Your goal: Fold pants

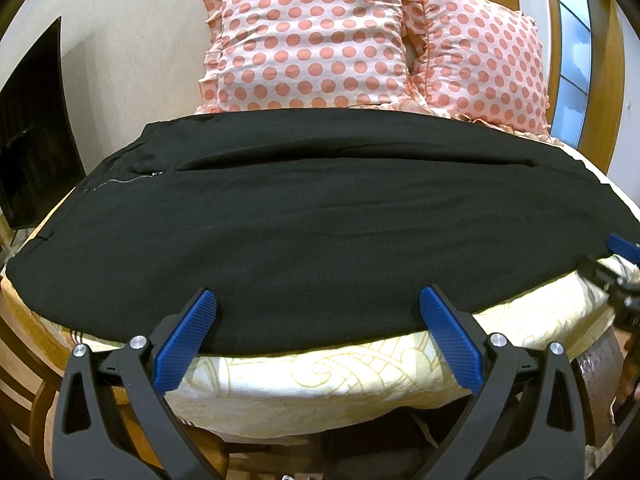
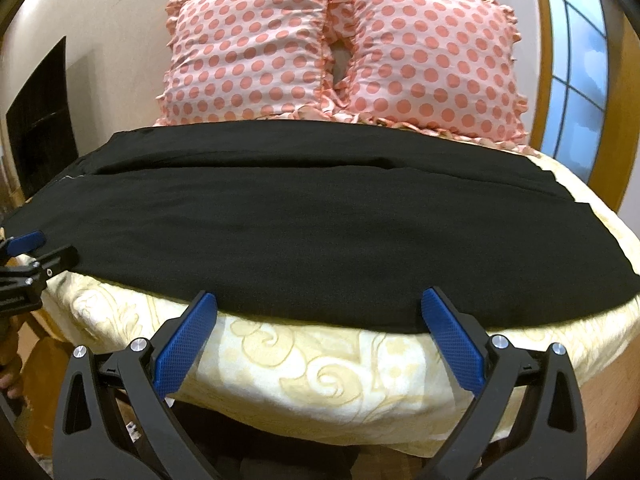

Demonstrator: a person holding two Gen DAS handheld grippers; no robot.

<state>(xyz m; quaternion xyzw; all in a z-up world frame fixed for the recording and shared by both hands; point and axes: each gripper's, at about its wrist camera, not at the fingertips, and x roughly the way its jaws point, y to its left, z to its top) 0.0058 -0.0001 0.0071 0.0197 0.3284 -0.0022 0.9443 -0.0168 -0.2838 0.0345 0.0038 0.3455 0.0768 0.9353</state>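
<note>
Lying flat on the bed (image 2: 320, 364), the pants (image 1: 304, 240) were hardly folded; both claws, left (image 1: 318, 304) and right (image 2: 320, 308), were held wide open, empty.

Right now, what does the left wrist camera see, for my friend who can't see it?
Black pants lie spread flat across a bed with a cream patterned cover. The open left gripper hovers at their near edge, holding nothing. Two pink polka-dot pillows stand behind.

Pants (image 1: 320, 232): matt black cloth. Bed cover (image 2: 320, 372): soft cream woven fabric. Left tongs (image 1: 318, 334): matt black plastic, textured blue pads (image 1: 188, 344).
</note>
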